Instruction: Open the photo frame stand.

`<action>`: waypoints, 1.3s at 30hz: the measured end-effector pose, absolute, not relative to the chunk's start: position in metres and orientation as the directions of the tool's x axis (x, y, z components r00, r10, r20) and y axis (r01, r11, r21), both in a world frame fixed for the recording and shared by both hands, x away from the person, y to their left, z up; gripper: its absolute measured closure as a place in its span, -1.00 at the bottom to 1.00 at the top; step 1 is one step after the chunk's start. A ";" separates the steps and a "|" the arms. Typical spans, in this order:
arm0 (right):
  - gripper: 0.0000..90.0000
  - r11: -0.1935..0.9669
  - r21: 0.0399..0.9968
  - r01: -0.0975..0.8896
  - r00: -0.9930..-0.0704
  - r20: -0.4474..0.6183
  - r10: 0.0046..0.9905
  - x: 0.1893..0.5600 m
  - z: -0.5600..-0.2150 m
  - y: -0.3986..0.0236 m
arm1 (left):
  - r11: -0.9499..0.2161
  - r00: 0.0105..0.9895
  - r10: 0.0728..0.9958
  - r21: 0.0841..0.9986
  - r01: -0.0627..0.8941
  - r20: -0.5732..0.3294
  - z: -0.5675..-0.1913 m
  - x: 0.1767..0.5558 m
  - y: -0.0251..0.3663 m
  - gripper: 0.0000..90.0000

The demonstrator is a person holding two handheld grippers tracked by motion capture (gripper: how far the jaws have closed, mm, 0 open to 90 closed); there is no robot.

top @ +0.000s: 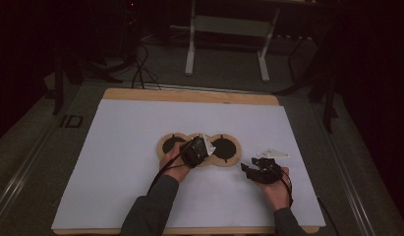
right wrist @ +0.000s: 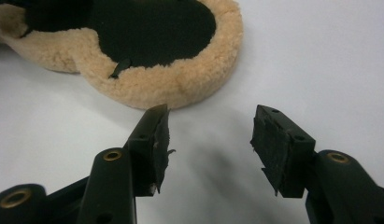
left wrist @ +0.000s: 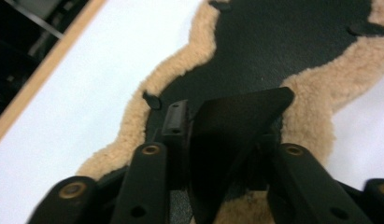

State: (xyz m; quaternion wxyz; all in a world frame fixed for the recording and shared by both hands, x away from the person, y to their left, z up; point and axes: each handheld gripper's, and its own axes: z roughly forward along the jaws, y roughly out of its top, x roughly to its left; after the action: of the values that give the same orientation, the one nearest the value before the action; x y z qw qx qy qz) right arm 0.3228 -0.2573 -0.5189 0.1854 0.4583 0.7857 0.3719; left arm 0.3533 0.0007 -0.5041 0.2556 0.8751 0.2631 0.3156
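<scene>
Right, the left gripper (top: pixel 203 147) is down on the middle of the fleece pad (top: pixel 198 149), a tan, three-lobed woolly piece with a black leathery inner face, lying flat on the white table cover (top: pixel 116 162) near the middle of the table. In the left gripper view the jaws stand partway closed around a raised fold of that black inner face (left wrist: pixel 236 121), one pad just beside each side of it; whether they press on it yet I cannot tell for sure.

Over to the right gripper (top: pixel 252 170): it hangs low over the bare cover, just beside the pad's right lobe (right wrist: pixel 157 51), jaws apart with nothing between them. The rubber on its fingertips (right wrist: pixel 278 149) looks torn and ragged, so grip there may be patchy.

How will this thing handle? It looks light and floppy, soft all the way through, nothing fragile about it. The fleece rim is thick and squashy, so jaws should sink in and hold well there. The black face seems smoother and thinner, likely to slip or crease out of a shallow pinch. Lifted from one point, the lobes will probably droop. The safer hold, by my reckoning, is deep across the fleecy edge, with the free gripper taking the far lobe.
</scene>
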 end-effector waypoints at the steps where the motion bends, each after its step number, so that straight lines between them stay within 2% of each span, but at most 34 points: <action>1: 0.01 0.296 0.757 0.582 -0.513 0.060 0.856 0.323 -0.518 -0.258 | -0.724 0.663 0.626 0.622 0.298 0.410 -0.505 0.353 0.001 0.58; 11: 0.00 0.231 0.768 0.597 -0.505 0.136 0.853 0.324 -0.516 -0.262 | -0.694 0.681 0.633 0.659 0.289 0.368 -0.504 0.353 0.010 0.58; 32: -0.10 0.160 0.779 0.607 -0.498 0.215 0.840 0.328 -0.504 -0.259 | -0.598 0.712 0.647 0.761 0.253 0.272 -0.501 0.342 0.037 0.56; 39: -0.15 0.098 0.784 0.613 -0.499 0.288 0.817 0.332 -0.497 -0.256 | -0.574 0.722 0.642 0.786 0.230 0.258 -0.502 0.337 0.045 0.56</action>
State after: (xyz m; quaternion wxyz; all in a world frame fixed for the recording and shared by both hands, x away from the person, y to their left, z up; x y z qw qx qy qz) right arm 0.3319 -0.2560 -0.4972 0.1108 0.4879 0.7327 0.4612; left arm 0.3374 0.0446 -0.5019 0.3828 0.8453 0.2577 0.2692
